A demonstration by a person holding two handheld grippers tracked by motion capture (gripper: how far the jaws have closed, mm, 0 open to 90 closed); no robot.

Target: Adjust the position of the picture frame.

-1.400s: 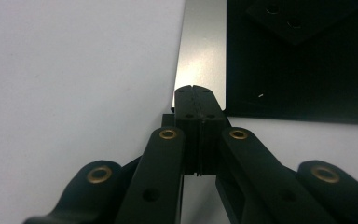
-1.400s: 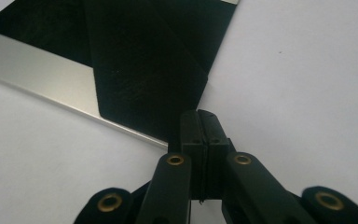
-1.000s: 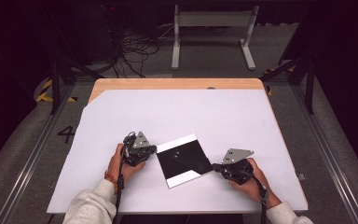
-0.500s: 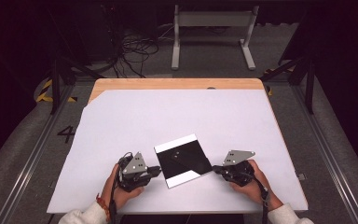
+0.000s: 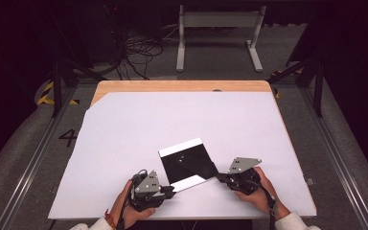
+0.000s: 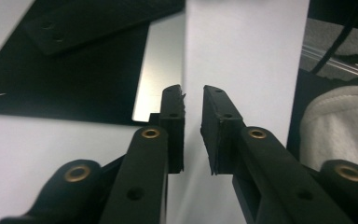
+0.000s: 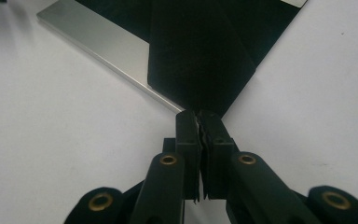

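Note:
A flat black plate with silvery end bands lies on the white table near its front edge. A narrow black strip lies slantwise over it. My right gripper is shut on the strip's near tip, low over the table. My left gripper sits at the plate's near left corner. Its jaws have just been opening and stand a small gap apart with nothing between them. The plate's silvery band lies just left of that gap.
A wooden board edge borders the table's far side. Past it stand a white metal frame and loose cables on the floor. A white sleeve shows at the right of the left gripper view.
My left hand has moved from beside the plate's left side toward the table's front edge, to the plate's near corner. The right hand and the strip have stayed put.

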